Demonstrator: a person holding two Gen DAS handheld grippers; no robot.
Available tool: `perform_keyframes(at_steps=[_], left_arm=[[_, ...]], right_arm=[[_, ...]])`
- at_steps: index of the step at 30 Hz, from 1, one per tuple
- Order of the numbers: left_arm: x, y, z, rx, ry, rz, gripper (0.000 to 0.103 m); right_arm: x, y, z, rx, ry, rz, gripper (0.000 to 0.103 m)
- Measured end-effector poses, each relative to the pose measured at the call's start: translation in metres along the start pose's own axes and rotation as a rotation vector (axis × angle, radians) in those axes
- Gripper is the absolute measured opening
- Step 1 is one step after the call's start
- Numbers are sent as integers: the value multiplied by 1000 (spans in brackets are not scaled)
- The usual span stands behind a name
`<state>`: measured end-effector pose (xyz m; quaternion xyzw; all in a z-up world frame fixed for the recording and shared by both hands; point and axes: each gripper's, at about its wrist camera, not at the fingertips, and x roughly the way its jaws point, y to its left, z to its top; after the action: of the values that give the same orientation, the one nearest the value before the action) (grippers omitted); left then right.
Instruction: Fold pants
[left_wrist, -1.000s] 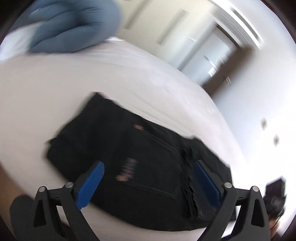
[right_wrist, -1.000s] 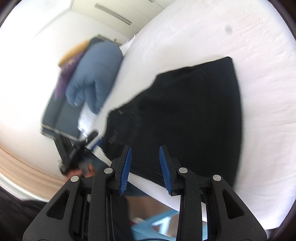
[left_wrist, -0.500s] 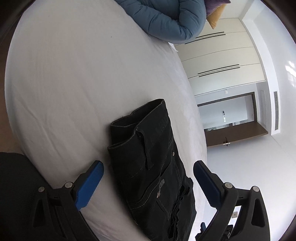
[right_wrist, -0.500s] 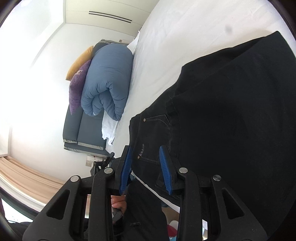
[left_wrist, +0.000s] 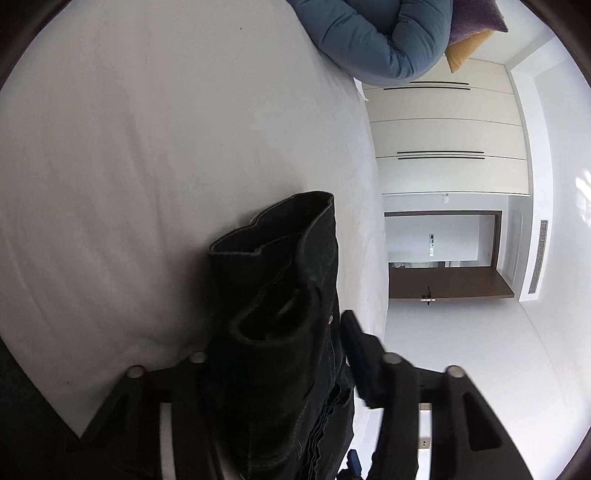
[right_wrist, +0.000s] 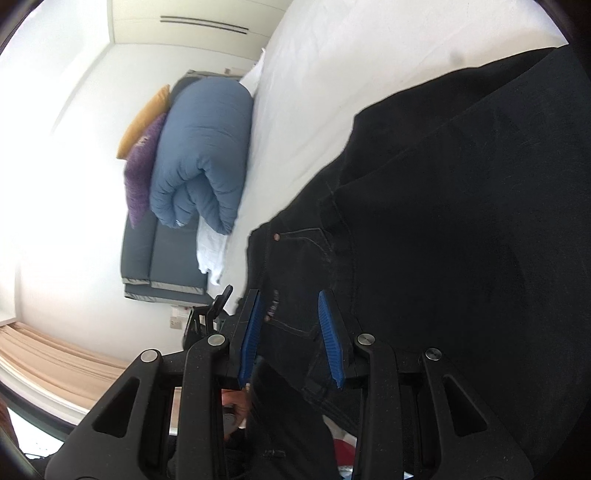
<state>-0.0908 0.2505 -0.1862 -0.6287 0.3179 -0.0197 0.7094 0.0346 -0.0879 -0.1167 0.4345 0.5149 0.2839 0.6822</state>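
Observation:
The black pants (left_wrist: 288, 295) lie folded on the white bed (left_wrist: 147, 147). In the left wrist view my left gripper (left_wrist: 280, 354) has closed on the thick waistband end of the pants, with the cloth bunched between its fingers. In the right wrist view the pants (right_wrist: 443, 221) fill the right half of the frame. My right gripper (right_wrist: 291, 332) is partly open, its blue pads (right_wrist: 330, 350) on either side of the pocket corner of the pants without pressing it.
A rolled blue duvet (right_wrist: 203, 155) with purple and yellow cushions (right_wrist: 142, 166) sits at the head of the bed. A grey sofa (right_wrist: 159, 266) stands beside it. A white wardrobe (left_wrist: 443, 140) and a brown door (left_wrist: 443, 284) lie beyond the bed.
My left gripper has moved in and closed on the waistband end of the pants; before, it was wide open above them. My right gripper has come closer to the pants.

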Motion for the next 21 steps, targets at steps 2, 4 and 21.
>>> perform_keyframes(at_steps=[2, 4, 21], left_arm=[[3, 0, -1, 9, 2, 15, 26], [2, -1, -2, 14, -5, 20, 22], [1, -121, -33, 369, -24, 46, 13]], right_arm=[[8, -3, 4, 3, 19, -32, 31], [19, -9, 10, 16, 46, -77, 31], [54, -32, 4, -5, 56, -254, 25]])
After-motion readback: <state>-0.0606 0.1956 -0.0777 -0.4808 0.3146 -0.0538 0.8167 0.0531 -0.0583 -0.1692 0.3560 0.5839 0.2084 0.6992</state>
